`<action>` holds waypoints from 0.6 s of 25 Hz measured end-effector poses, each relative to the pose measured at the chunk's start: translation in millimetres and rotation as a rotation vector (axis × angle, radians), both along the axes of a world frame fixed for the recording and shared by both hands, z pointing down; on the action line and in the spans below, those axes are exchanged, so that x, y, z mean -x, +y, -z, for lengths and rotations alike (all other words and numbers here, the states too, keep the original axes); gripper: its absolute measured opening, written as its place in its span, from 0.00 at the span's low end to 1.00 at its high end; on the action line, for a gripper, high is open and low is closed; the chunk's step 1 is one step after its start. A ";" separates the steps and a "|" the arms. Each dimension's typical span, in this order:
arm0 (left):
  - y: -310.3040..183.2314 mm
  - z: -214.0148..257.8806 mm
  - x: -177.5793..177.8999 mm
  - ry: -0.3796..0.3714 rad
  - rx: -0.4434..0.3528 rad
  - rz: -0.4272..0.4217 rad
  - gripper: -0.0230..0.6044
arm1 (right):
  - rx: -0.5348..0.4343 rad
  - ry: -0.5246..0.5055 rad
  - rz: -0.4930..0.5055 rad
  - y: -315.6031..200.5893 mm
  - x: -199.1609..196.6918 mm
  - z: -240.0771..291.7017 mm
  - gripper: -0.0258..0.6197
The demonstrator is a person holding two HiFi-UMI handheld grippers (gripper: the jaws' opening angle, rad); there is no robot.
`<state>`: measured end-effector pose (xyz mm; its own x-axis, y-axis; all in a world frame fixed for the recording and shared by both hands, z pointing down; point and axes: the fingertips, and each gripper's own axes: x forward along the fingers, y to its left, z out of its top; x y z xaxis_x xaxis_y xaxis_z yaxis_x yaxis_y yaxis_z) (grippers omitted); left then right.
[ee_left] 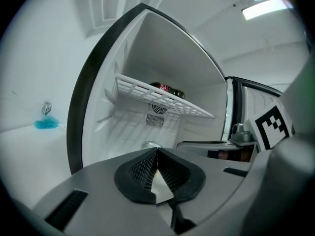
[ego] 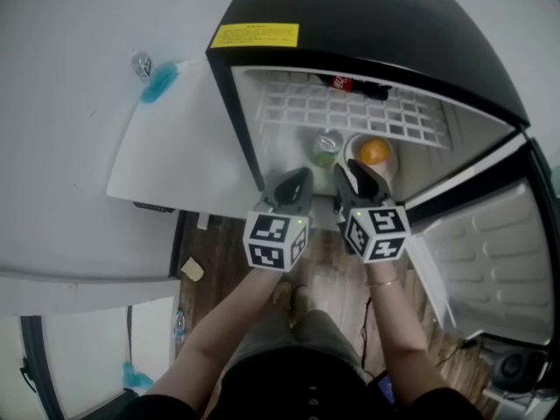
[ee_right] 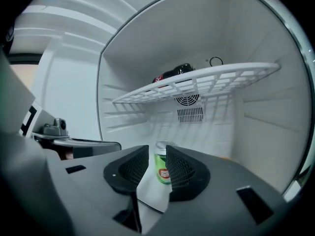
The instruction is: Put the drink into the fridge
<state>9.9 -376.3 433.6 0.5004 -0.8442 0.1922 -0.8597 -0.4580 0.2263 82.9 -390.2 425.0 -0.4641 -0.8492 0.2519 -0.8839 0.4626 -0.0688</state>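
A black mini fridge (ego: 394, 33) stands open on wood-plank flooring (ego: 328, 265) beside a white table (ego: 175, 156). Bare white walls (ee_left: 44, 63) and a ceiling light panel (ee_left: 266, 8) point to an office-type room.

A white desk (ego: 175, 164) carries a fluffy blue clump (ego: 160, 80) with a small silvery jar (ego: 141, 64) just beside it, both near the far edge. A dark bottle (ego: 350, 84) with a red label lies on its side on a white wire rack (ego: 350, 112). Below the rack, an orange (ego: 374, 151) sits in a white bowl (ego: 359, 138). On the wooden floor (ego: 227, 252) lie a tan square scrap (ego: 192, 269) and a small clear bottle (ego: 179, 326), with another blue clump (ego: 136, 376) nearby. A ceiling light (ee_left: 266, 6) glows overhead.
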 end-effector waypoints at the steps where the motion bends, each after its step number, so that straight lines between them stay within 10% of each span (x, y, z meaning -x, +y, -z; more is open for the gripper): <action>1: 1.0 2.4 -0.8 0.006 0.000 -0.004 0.05 | -0.005 0.004 0.003 3.7 -0.2 3.5 0.21; 15: 13.2 40.9 -16.5 -0.002 -0.047 -0.096 0.05 | -0.084 0.028 0.076 28.7 8.2 45.2 0.06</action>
<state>26.3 -363.1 392.8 0.5791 -0.8004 0.1546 -0.8117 -0.5486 0.2003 74.6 -361.5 379.9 -0.5216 -0.8306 0.1951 -0.8471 0.5314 -0.0022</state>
